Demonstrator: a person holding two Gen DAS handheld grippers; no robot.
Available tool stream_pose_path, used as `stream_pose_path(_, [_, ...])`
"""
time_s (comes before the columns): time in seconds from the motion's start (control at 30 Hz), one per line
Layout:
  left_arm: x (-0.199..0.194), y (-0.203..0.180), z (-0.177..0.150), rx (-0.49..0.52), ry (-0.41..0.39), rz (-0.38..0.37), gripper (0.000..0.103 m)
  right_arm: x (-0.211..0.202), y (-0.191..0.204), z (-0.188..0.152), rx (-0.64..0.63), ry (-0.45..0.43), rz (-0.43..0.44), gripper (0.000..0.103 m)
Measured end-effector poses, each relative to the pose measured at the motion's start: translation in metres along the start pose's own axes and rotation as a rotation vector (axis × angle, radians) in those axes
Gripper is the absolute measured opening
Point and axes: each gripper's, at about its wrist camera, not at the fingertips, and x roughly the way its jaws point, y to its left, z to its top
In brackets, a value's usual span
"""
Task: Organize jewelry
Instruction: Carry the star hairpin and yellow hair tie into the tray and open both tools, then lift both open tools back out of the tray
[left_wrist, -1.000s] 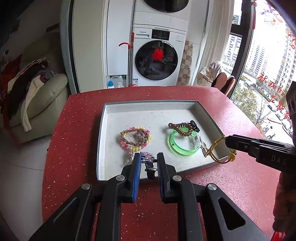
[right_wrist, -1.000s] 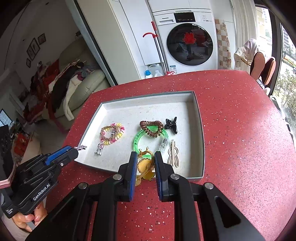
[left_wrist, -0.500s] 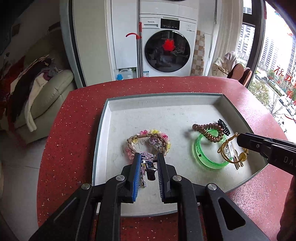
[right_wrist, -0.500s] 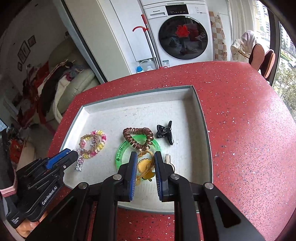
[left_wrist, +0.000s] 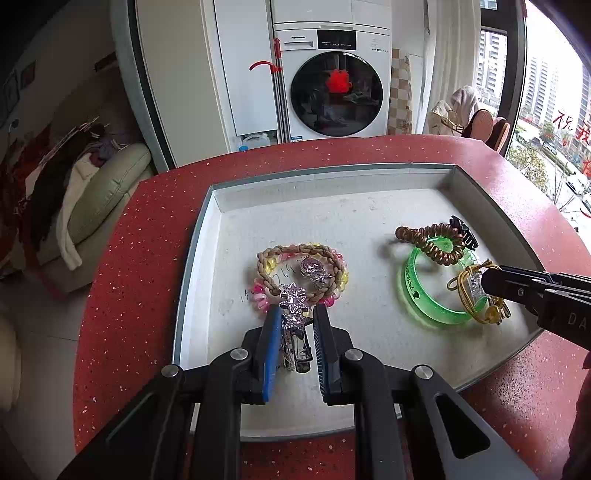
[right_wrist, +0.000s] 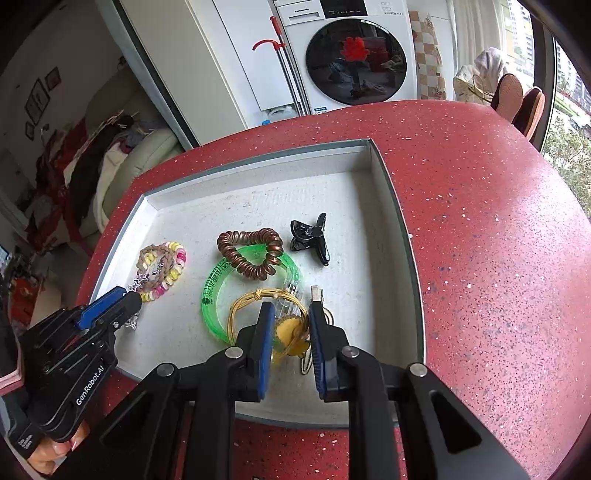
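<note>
A grey tray (left_wrist: 332, 177) (right_wrist: 399, 206) lies on the red table. My left gripper (left_wrist: 295, 314) (right_wrist: 127, 301) is slightly parted over its front left, and a silver star hair clip (left_wrist: 293, 306) lies between its fingers beside a braided and beaded bracelet (left_wrist: 266, 266) (right_wrist: 162, 266). My right gripper (right_wrist: 290, 314) (left_wrist: 487, 284) is slightly parted over the front right, with a gold cord bracelet with a yellow charm (right_wrist: 288, 336) (left_wrist: 476, 299) between its fingers, lying on a green bangle (right_wrist: 218, 291) (left_wrist: 417, 295).
In the tray also lie a brown spiral hair tie (right_wrist: 251, 254), a black claw clip (right_wrist: 310, 236) and a beige hair clip (right_wrist: 306, 363) under my right fingers. A washing machine (left_wrist: 332, 81) and a sofa (left_wrist: 99, 192) stand beyond the table.
Both grippers moved forward over the tray and lowered their items. Their jaws have parted a little, so the star clip and the gold bracelet now lie in the tray.
</note>
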Motion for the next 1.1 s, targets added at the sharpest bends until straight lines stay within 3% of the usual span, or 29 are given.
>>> stream_pose_path(0.1, [0.0,-0.002,0.0,0.009,0.0,0.014,0.037,-0.001,-0.001,0.0,0.001,0.007,0.005,0.023])
stream_pose_path(0.23, [-0.001,0.0,0.0,0.006,0.0,0.026,0.037,-0.007,-0.001,-0.001,0.004,-0.007,0.007,0.048])
stream_pose_path(0.4, [-0.006,0.003,0.001,-0.013,-0.005,0.031,0.037,-0.02,0.001,0.0,0.007,-0.043,0.024,0.056])
stream_pose_path(0.6, [-0.017,0.005,0.004,-0.017,-0.034,0.034,0.037,-0.032,0.005,-0.002,0.009,-0.066,0.033,0.057])
stream_pose_path(0.63, [-0.019,0.005,0.004,-0.018,-0.036,0.034,0.045,-0.033,0.006,-0.003,0.008,-0.068,0.033,0.057])
stream_pose_path(0.67, [-0.02,0.006,0.005,-0.02,-0.037,0.033,0.06,-0.035,0.007,-0.003,0.005,-0.071,0.032,0.057])
stream_pose_path(0.7, [-0.023,0.007,0.005,-0.029,-0.046,0.038,0.095,-0.037,0.009,-0.004,0.002,-0.075,0.03,0.057])
stream_pose_path(0.73, [-0.028,0.009,0.004,-0.042,-0.074,0.048,0.103,-0.039,0.01,-0.004,-0.002,-0.08,0.028,0.057])
stream_pose_path(0.93, [-0.045,0.011,0.002,-0.047,-0.097,0.043,0.103,-0.051,0.019,-0.014,-0.024,-0.112,0.013,0.065])
stream_pose_path(1.1, [-0.055,0.013,-0.011,-0.07,-0.102,0.045,0.103,-0.059,0.025,-0.03,-0.045,-0.16,-0.029,0.08])
